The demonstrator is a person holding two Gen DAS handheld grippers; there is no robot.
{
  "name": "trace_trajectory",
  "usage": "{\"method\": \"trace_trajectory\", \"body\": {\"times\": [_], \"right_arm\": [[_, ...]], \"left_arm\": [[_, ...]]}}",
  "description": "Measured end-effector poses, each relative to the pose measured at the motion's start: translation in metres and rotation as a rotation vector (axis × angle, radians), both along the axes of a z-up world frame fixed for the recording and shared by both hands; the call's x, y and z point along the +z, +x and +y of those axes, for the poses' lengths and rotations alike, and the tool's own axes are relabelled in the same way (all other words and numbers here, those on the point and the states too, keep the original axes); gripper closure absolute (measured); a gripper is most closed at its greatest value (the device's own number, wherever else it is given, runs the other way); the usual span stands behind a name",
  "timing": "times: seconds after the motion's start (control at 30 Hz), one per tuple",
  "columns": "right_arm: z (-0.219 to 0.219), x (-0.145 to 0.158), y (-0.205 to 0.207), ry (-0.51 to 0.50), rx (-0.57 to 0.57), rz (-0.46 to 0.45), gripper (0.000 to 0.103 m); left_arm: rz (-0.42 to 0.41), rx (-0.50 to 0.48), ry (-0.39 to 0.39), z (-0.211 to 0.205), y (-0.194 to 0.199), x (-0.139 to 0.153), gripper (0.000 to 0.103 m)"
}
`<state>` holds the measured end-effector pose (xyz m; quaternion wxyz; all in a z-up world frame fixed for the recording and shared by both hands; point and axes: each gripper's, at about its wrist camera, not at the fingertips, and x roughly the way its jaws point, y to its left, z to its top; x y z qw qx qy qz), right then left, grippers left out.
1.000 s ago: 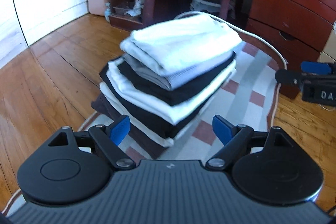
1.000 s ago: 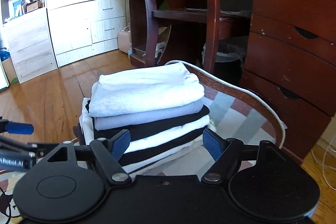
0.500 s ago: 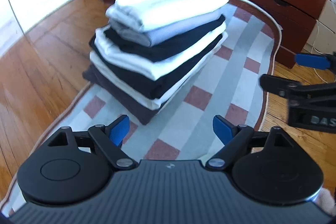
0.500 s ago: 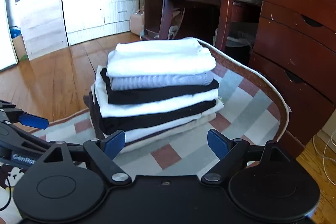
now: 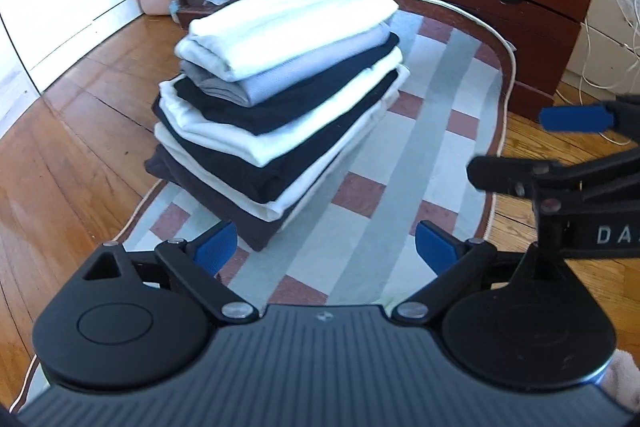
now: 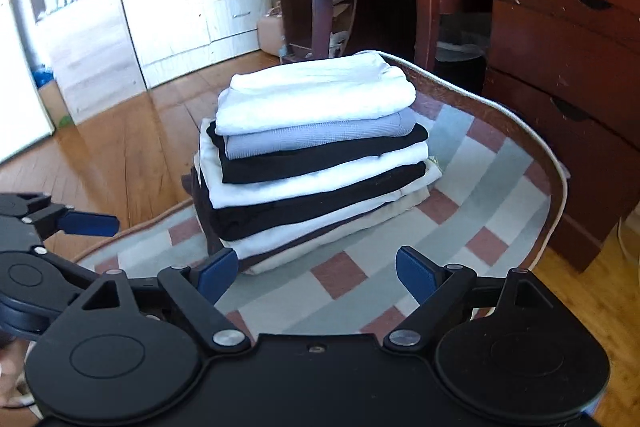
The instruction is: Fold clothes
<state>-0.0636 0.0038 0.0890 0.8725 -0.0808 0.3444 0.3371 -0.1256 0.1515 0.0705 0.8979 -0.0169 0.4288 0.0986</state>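
Two tongs, both empty. Left wrist view: left tongs spread wide above the rug; stack of folded clothes sits on the rug ahead. Right wrist view: right tongs spread wide, holding nothing; stack just beyond, near the dresser.
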Motion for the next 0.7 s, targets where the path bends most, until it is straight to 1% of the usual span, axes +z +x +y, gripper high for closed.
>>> {"method": "trace_trajectory", "body": {"times": [0.1,0.17,0.27,0.4,0.57,0.7], "right_arm": [[-0.003,0.005,-0.002,-0.008,-0.024,-0.040,0.014],[-0.005,0.007,-0.002,-0.006,-0.029,-0.050,0.014],[-0.008,0.009,-0.002,0.000,-0.026,-0.047,0.014],[-0.010,0.010,-0.002,-0.019,-0.006,-0.065,0.014],[-0.012,0.006,0.002,-0.018,-0.011,-0.049,0.014],[-0.010,0.001,0.001,-0.027,0.005,-0.046,0.014]], "left_arm": [[0.008,-0.001,0.006,-0.002,0.002,-0.005,0.006],[0.014,0.003,0.008,-0.002,0.004,-0.008,0.006],[0.022,0.009,0.012,-0.002,0.006,-0.013,0.002],[0.032,0.015,0.014,-0.002,0.009,-0.019,0.002],[0.035,0.017,-0.009,0.001,0.011,-0.019,0.002],[0.025,0.028,-0.009,0.003,0.010,-0.018,0.002]]}}
